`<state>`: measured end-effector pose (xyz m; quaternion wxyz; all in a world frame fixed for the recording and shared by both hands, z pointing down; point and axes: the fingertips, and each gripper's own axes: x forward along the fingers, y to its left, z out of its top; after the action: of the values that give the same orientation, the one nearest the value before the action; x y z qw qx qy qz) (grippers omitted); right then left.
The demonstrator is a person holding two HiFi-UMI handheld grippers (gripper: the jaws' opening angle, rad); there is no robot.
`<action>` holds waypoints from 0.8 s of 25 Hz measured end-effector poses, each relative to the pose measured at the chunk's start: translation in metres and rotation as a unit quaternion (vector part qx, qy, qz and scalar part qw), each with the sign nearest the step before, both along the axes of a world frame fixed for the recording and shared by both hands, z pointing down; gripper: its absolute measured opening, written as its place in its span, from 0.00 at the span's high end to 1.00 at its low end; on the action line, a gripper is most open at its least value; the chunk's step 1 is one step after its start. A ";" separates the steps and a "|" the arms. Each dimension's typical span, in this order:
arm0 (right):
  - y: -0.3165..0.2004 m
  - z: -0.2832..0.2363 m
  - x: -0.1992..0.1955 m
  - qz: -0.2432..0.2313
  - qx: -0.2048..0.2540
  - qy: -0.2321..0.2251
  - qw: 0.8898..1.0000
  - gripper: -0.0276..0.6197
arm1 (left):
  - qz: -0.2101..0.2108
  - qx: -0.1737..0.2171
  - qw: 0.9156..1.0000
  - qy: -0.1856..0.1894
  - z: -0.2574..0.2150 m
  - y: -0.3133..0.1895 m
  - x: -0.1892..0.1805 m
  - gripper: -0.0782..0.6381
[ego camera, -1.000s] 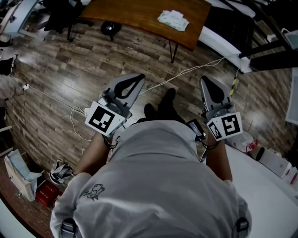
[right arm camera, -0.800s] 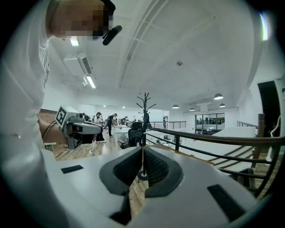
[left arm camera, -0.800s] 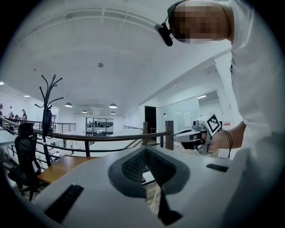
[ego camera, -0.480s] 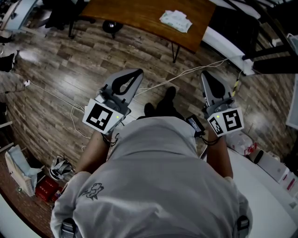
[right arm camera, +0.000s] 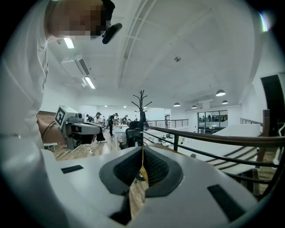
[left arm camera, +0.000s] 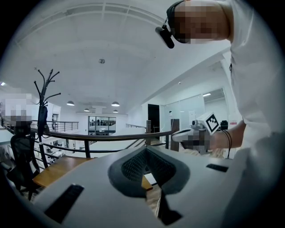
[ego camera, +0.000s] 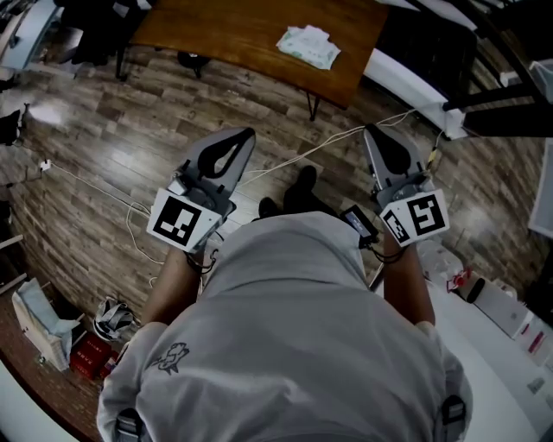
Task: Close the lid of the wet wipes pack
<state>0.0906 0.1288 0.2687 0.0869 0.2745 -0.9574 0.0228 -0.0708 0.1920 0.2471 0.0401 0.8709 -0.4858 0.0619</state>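
Tongs, left [ego camera: 248,134] and right [ego camera: 370,129]: grey, tapered, ribbed dark pads, both pressed together on nothing, held over the plank floor [ego camera: 112,129]. Wipes pack [ego camera: 308,45]: pale, crumpled soft film, on the smooth brown wooden worktop [ego camera: 216,30], well apart from both tongs; lid position I cannot make out. Risks, by my judgement: a hard tip on slack film could skid the pack across slick wood or dent it without latching the lid; the white cable [ego camera: 320,148] on the floor could snag a foot.

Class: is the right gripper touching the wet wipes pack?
Apart. The head view shows floor between the right gripper and the wet wipes pack on the table.
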 end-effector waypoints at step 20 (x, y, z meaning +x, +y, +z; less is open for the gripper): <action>-0.109 0.000 0.046 -0.029 -0.001 -0.005 1.000 0.90 | 0.006 0.012 1.000 -0.003 -0.006 -0.120 0.066 0.87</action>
<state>0.1363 0.0194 0.2691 0.0826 0.2462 -0.9654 0.0229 -0.0051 0.0718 0.2414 0.0283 0.8741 -0.4814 0.0588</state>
